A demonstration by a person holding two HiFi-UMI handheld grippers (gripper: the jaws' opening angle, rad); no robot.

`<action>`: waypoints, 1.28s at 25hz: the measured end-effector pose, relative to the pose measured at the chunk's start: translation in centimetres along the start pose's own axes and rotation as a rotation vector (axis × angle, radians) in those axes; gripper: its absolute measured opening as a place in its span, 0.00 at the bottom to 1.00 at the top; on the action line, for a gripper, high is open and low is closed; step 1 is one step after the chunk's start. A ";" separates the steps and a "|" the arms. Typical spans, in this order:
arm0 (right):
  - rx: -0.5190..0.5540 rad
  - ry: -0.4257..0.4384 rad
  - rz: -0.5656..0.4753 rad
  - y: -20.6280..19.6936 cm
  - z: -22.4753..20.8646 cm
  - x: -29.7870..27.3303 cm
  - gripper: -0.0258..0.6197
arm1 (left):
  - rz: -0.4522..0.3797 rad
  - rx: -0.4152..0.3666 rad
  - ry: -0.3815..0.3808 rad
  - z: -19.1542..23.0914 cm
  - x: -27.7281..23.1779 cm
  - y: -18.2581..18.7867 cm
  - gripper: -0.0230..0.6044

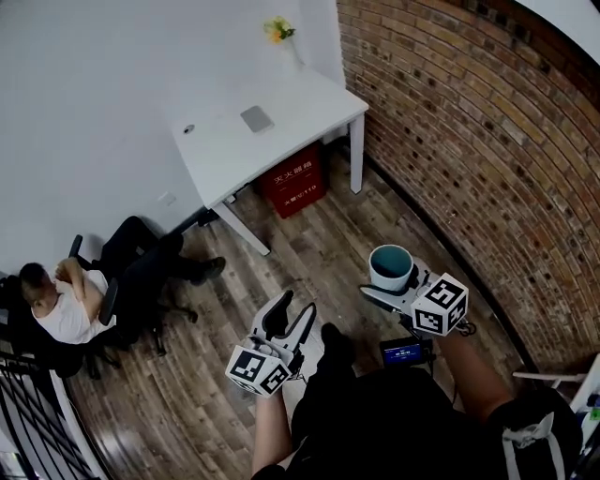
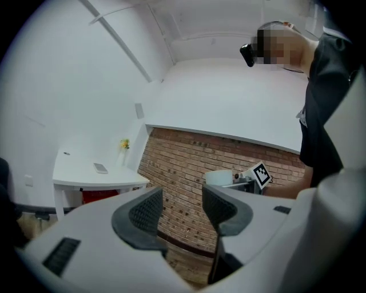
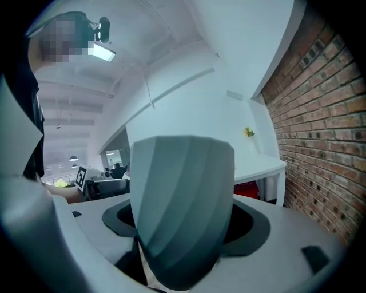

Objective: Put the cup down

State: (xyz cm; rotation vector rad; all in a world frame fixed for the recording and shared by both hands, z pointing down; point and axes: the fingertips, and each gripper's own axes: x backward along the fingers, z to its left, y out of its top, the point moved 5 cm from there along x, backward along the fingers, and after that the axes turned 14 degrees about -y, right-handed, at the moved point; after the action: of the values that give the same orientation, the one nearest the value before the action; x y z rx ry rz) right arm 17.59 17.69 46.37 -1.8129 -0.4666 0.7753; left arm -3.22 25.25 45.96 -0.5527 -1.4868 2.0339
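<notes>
Both tools sit close under the head camera: the left gripper (image 1: 290, 320) has its jaws parted with nothing between them, and the right gripper (image 1: 394, 292) is clamped on the cup (image 1: 391, 265), mouth up, out over the wood floor (image 1: 281, 253) beside the brick wall (image 1: 469, 141). The white table (image 1: 291, 127) is well apart from it, across the room, so the danger is plain: loosen that grip before there's a surface underneath and the cup drops to the boards. It narrows toward its base too, so my guess is a tilt on the way over could let it slip in the jaws. Whether anything is inside, I can't tell. Only the right gripper view shows the hold itself, the jaws pressed to the cup's ridged sides low down. Only the head view shows the way to the table, with a small flat thing (image 1: 256, 118) and flowers (image 1: 278, 29) already on it.
</notes>
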 end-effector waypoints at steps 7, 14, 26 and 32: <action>-0.028 -0.008 -0.005 5.0 -0.7 -11.5 0.62 | 0.007 -0.015 -0.016 11.5 -0.7 4.3 0.39; -0.056 -0.053 0.018 6.3 -2.6 -17.4 0.62 | 0.001 0.038 -0.010 17.9 -0.8 5.2 0.39; -0.115 0.028 0.002 9.5 -8.0 -28.9 0.62 | -0.009 0.031 0.028 26.9 -5.5 7.6 0.39; -0.142 0.105 -0.019 13.9 -12.7 -37.4 0.62 | 0.001 0.023 0.086 34.1 -9.9 10.4 0.39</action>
State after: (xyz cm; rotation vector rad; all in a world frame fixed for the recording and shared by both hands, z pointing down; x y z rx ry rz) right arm -0.82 -19.86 47.00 -1.9676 -0.4795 0.6432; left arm -18.80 -8.34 46.34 -0.6237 -1.4110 2.0005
